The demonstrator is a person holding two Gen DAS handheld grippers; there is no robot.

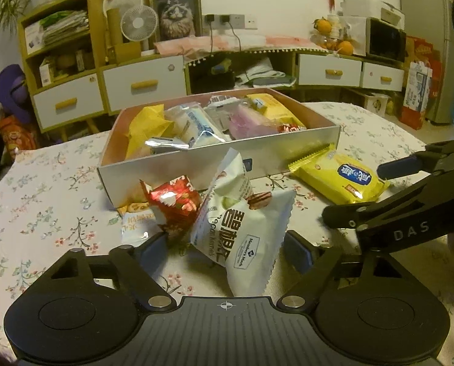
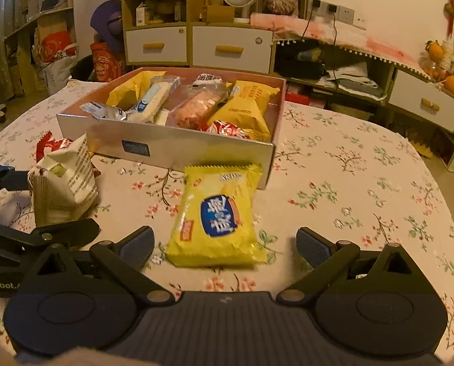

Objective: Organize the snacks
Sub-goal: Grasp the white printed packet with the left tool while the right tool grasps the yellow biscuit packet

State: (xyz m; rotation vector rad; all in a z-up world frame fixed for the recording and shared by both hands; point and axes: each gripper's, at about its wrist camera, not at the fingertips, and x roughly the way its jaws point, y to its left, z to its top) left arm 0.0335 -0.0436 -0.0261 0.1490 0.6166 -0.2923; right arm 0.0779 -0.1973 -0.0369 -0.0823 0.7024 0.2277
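Your left gripper [image 1: 227,250] is open around the white packet [image 1: 242,228] at lower centre; its pads do not visibly press it. Your right gripper [image 2: 225,247] is open, with the yellow packet [image 2: 216,216] lying on the tablecloth [image 2: 364,183] between its fingers. The box [image 2: 178,149] of snacks sits behind, mid-frame.

Floral tablecloth [image 1: 44,201], white fan [image 1: 139,23], cat picture [image 1: 175,15], oranges [image 1: 345,47] behind.
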